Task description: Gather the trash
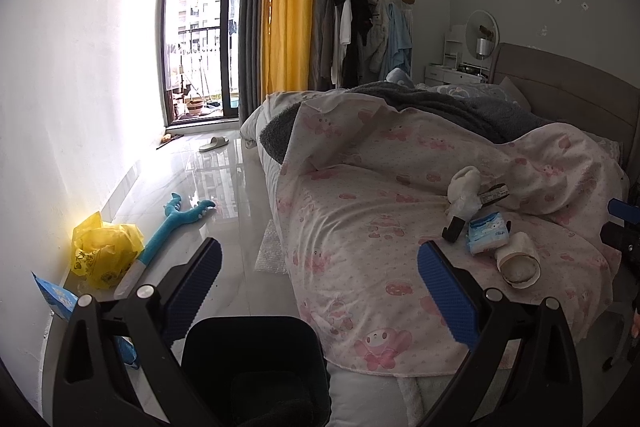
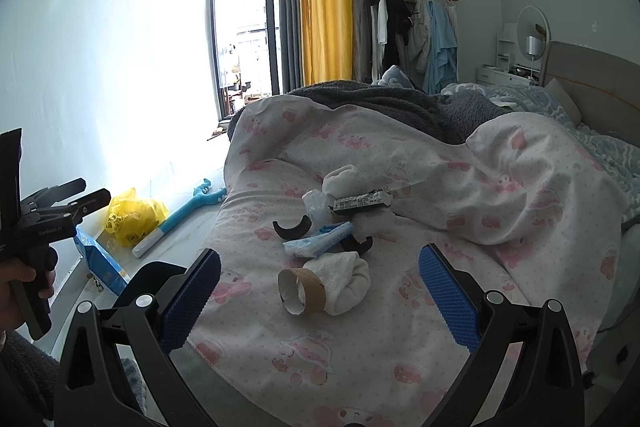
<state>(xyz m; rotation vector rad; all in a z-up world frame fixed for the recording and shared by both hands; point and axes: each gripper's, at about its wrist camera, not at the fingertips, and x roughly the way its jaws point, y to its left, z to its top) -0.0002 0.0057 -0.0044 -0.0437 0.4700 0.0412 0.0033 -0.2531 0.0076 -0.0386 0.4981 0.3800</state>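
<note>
A small heap of trash lies on the pink-patterned duvet [image 2: 400, 327]: a tissue roll with a brown cardboard core [image 2: 308, 291], a blue tissue pack [image 2: 320, 241], a black curved piece [image 2: 292, 229], a barcode wrapper [image 2: 360, 203], clear plastic [image 2: 316, 205] and a white wad [image 2: 344, 179]. My right gripper [image 2: 320, 255] hovers open just short of the roll, holding nothing. My left gripper [image 1: 320, 249] is open over the bed's left edge, above a black bin [image 1: 256, 359]. In its view the tissue roll [image 1: 518, 265] and tissue pack [image 1: 488, 235] lie to the right.
On the floor by the white wall are a yellow plastic bag [image 1: 104, 251], a blue packet [image 1: 56, 295], a teal plush stick [image 1: 176, 223] and bubble wrap [image 1: 272, 251]. A slipper [image 1: 214, 143] lies near the balcony door. A hand [image 2: 20, 279] holds the left gripper [image 2: 94, 189].
</note>
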